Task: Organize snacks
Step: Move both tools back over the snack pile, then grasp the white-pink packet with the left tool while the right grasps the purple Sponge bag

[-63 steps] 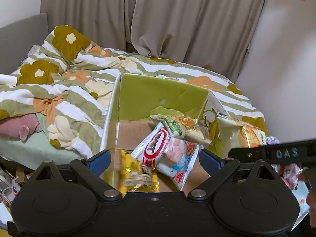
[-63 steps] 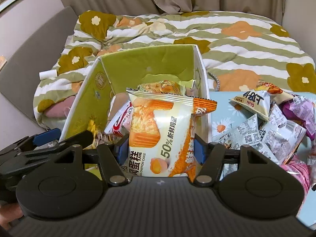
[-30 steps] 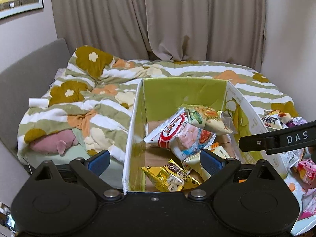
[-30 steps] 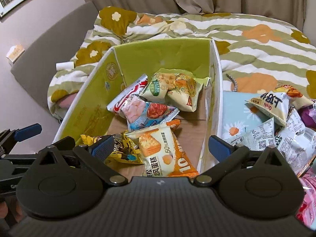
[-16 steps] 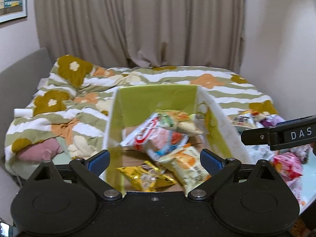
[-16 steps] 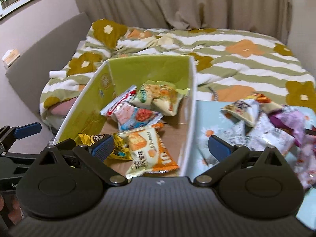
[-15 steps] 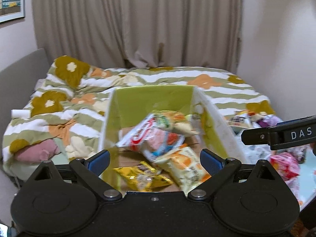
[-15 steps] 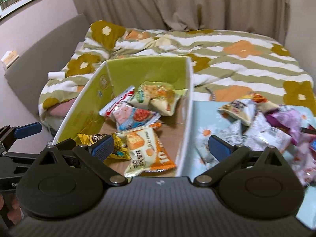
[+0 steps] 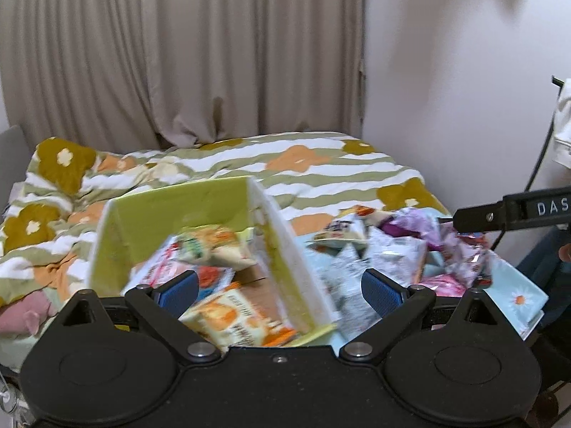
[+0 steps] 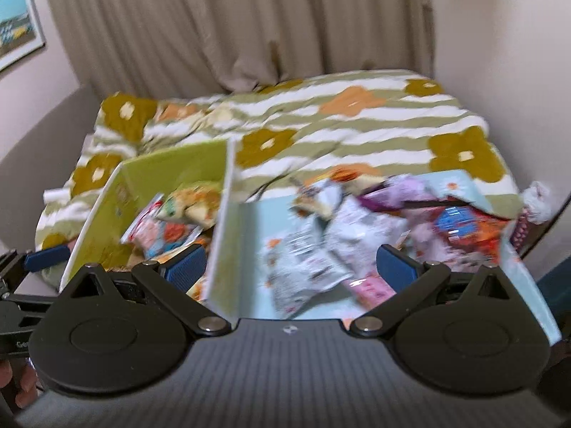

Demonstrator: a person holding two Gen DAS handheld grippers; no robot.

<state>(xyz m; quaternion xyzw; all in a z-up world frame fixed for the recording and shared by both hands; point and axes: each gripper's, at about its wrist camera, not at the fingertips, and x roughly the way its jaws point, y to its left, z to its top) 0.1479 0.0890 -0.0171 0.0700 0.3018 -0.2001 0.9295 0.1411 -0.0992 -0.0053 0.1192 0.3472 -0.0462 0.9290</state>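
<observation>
Both views had swung right from the box point(image 10: 221, 221) toward the loose snack pile point(image 10: 321, 249); my left gripper point(image 9: 278, 290) and right gripper point(image 10: 291, 265) stood spread, empty. Next I needed a packet.

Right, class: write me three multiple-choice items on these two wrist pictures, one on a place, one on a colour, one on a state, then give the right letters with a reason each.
1. Where does the loose pile of snack packets lie relative to the box?
A. to its right
B. to its left
C. under it

2. What colour is the inside of the box?
A. red
B. yellow-green
C. black

3. What state is the right hand-held gripper in?
A. shut on a packet
B. open, holding nothing
C. shut, holding nothing

Answers: 1 A, the pile sits on the light blue cloth beyond the box's right wall. 2 B, the inner walls show yellow-green. 3 B, its blue pads stand wide apart with nothing between them.
</observation>
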